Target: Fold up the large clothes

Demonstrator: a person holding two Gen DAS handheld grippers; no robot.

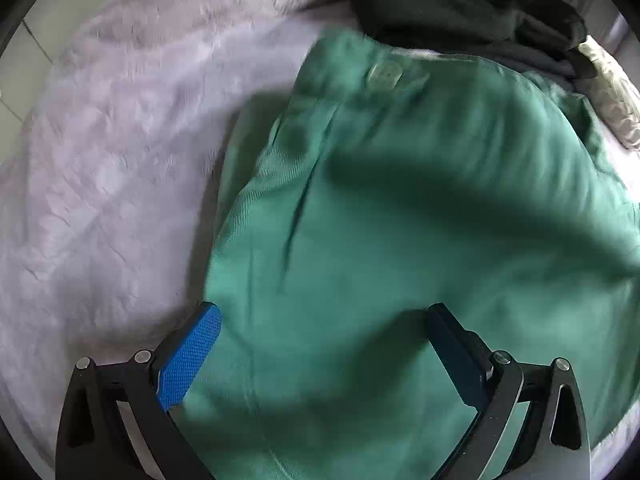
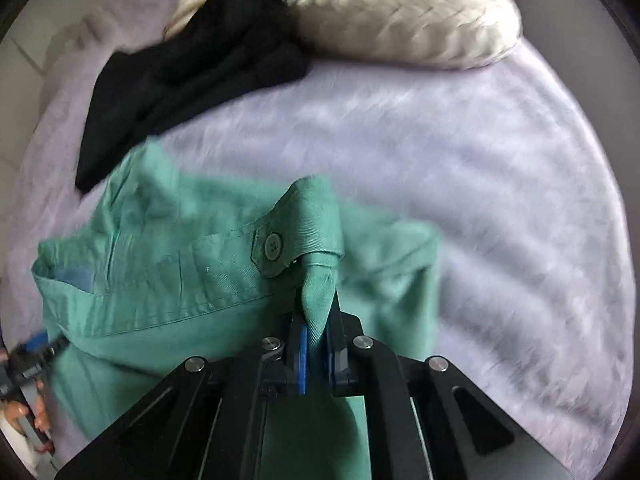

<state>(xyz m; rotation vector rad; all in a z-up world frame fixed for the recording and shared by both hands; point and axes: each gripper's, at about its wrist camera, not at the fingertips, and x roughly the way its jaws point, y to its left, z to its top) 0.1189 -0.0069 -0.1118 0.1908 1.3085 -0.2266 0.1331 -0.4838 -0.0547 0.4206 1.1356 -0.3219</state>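
A large green garment point(image 1: 400, 200) lies on a lilac fluffy blanket point(image 1: 120, 140). In the left wrist view my left gripper point(image 1: 320, 324) is open, its blue pads point(image 1: 188, 356) spread wide just above the green cloth, holding nothing. In the right wrist view my right gripper point(image 2: 316, 336) is shut on a pinched fold of the green garment point(image 2: 180, 272) next to its buttoned waistband tab point(image 2: 276, 246). The cloth hangs lifted from the blanket point(image 2: 460, 160). The left gripper point(image 2: 32, 356) shows at the far left edge of that view.
A black garment point(image 2: 192, 68) lies crumpled at the back, also seen in the left wrist view point(image 1: 460, 8). A white furry pillow point(image 2: 400, 12) sits behind it. Tiled floor point(image 1: 16, 64) shows past the blanket's left edge.
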